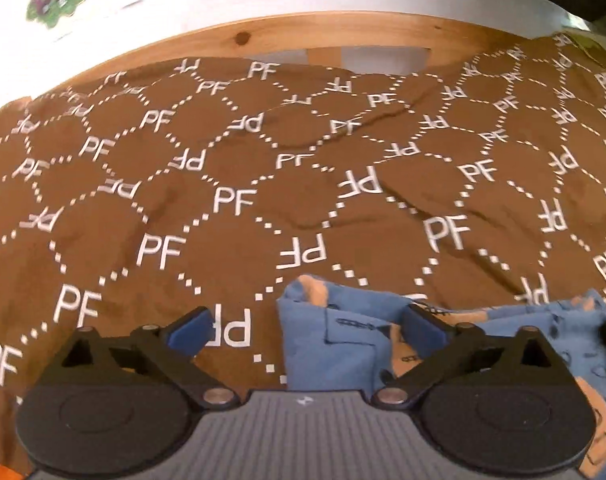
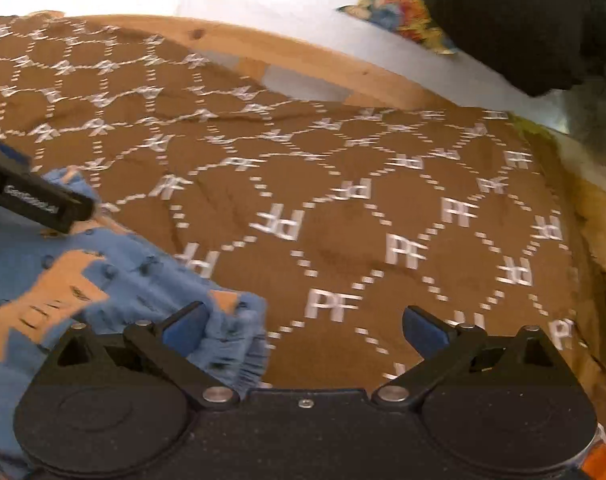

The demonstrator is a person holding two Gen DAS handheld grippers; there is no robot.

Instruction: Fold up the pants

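Left tool (image 1: pixel 305 330) and right tool (image 2: pixel 303 330) both gape wide.

- I see the blue pants (image 1: pixel 335 344) only in part; my left claw (image 1: pixel 307 326) hides their lower end.
- My right view is blurry, so the white letters on the brown cloth (image 2: pixel 343 208) smear.
- The dark shape (image 2: pixel 519 20) is cut off at the top corner.

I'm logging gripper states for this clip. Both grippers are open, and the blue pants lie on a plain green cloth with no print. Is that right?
Not quite. The cloth under the blue pants is brown with a repeating white PF print, not plain green, as both wrist views show. The rest holds: the left gripper and right gripper both have their fingers spread open.
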